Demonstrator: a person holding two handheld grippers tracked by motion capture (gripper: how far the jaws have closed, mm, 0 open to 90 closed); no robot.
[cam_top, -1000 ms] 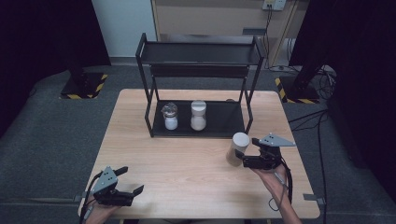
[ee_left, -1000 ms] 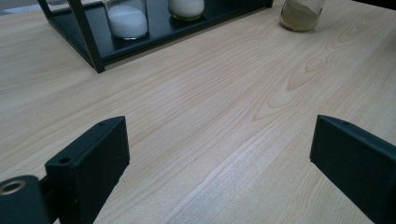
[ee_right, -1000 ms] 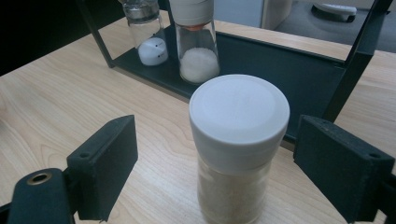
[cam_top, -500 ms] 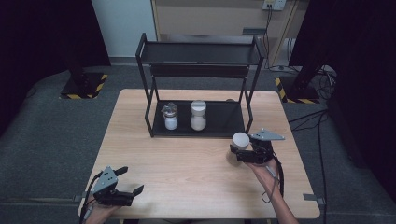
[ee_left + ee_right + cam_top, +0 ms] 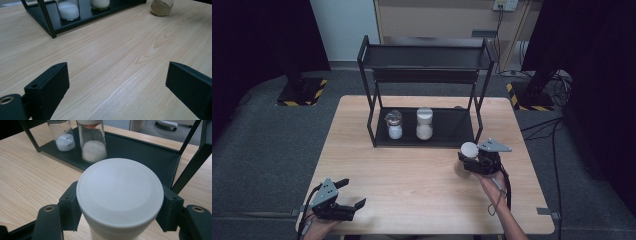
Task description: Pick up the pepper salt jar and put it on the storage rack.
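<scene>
Jars number three: two (image 5: 395, 125) (image 5: 424, 123) on the rack's (image 5: 447, 131) bottom shelf, one white-lidded jar (image 5: 469, 150) at its 5 o'clock, clamped in the right tool (image 5: 469, 162); the left tool's (image 5: 349, 195) jaws stand apart over the table (image 5: 412, 180)

The light wooden surface (image 5: 412, 175) carries a black two-tier rack (image 5: 427, 75) at its 12 o'clock edge. On the rack's bottom shelf (image 5: 452, 127), two small jars (image 5: 395, 125) stand just beside each other. A white-lidded jar (image 5: 469, 150) stands at 3 o'clock.
</scene>
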